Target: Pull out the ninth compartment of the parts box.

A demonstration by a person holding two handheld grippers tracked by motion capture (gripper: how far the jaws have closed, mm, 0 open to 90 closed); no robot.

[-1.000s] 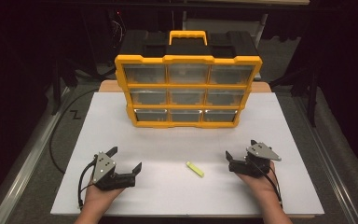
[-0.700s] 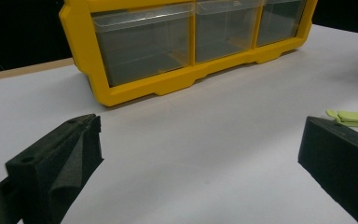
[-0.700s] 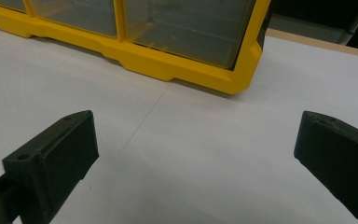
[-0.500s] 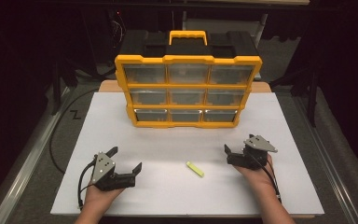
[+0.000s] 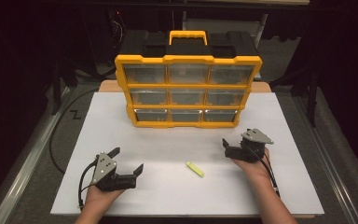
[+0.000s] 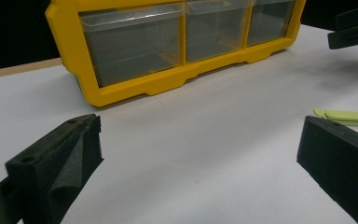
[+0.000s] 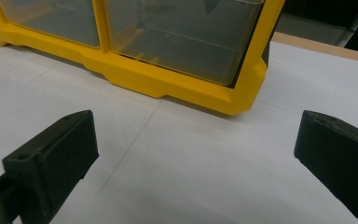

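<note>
Both hand-held grippers released, nothing grasped; small yellow-green strip lay flat on the white bench.

Strip sat between left hand-held gripper and right hand-held gripper, at 6 o'clock of the yellow drawer organiser. Judged light, thin and hard to lift off the sheet; best pinched across its narrow width near the middle.
</note>
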